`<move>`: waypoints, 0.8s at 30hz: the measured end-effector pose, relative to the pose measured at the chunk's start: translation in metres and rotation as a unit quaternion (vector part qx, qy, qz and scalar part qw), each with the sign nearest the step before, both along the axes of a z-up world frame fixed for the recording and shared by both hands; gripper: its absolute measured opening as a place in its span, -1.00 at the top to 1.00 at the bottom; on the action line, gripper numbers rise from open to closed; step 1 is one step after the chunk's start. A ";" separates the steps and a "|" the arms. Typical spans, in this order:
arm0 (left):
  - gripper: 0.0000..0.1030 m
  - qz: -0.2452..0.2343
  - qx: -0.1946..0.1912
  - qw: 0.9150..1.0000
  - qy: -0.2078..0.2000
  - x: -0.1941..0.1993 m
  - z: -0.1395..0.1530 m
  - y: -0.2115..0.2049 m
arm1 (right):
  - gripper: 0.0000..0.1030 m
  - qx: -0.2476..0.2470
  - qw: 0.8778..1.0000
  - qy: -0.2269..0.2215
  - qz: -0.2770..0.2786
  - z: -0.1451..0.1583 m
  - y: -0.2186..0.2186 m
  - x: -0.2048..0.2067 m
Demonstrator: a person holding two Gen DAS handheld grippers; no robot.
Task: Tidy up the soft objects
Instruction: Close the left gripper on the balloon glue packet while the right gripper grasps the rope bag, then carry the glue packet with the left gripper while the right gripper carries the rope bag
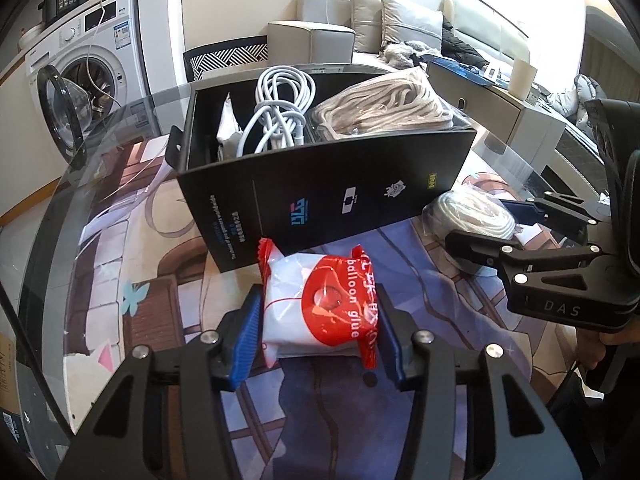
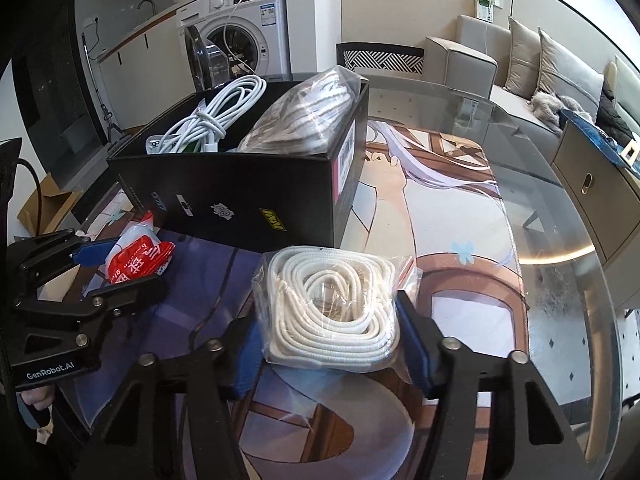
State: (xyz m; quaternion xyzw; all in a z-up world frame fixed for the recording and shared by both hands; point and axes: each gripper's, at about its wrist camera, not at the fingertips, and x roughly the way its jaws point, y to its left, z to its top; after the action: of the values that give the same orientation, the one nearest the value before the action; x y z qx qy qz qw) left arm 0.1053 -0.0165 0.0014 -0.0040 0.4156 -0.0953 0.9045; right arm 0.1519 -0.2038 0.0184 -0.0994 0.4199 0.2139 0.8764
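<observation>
Left gripper (image 1: pixel 320 330): jaws clamped on the balloon glue packet (image 1: pixel 320 304), near the bench. Right gripper (image 2: pixel 330 344): jaws flank the bagged rope coil (image 2: pixel 332 308), contact unclear. Risks: slick film slipping from pads; coil sagging loose. Black box (image 2: pixel 248 204) just beyond already holds white cable (image 2: pixel 208 120) and rope bag (image 2: pixel 304 116); crowding may block entry.

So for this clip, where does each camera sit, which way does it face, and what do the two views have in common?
Left wrist: sits on the left gripper, looking forward along its fingers at the balloon glue packet between them and the black box behind; the right gripper enters from the right.
Right wrist: sits on the right gripper, looking over the bagged white rope between its fingers toward the box; the left gripper shows at left.
Shared: box, packet, rope bag, white cable, washing machine, sofa.
</observation>
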 end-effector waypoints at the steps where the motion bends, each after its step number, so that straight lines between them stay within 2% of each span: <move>1: 0.02 0.000 -0.001 1.000 -0.001 -0.001 0.000 -0.001 | -0.04 0.002 1.000 0.001 0.003 0.001 0.000 -0.001; 6: 0.02 0.000 -0.007 1.000 -0.007 -0.002 0.005 0.002 | 0.00 0.013 1.000 0.002 0.018 0.005 0.002 -0.006; 13: 0.02 0.005 -0.019 1.000 -0.023 -0.006 0.016 0.009 | 0.00 0.027 0.999 -0.020 0.037 0.024 0.008 -0.019; 24: 0.02 0.012 -0.039 0.998 -0.050 -0.008 0.037 0.022 | 0.00 0.054 0.995 -0.077 0.044 0.069 0.005 -0.031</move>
State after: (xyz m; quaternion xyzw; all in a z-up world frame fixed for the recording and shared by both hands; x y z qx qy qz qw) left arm 0.0974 0.0054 0.0383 -0.0395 0.3657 -0.1011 0.9244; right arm 0.1212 -0.1983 0.0873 -0.0858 0.3346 0.2661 0.8999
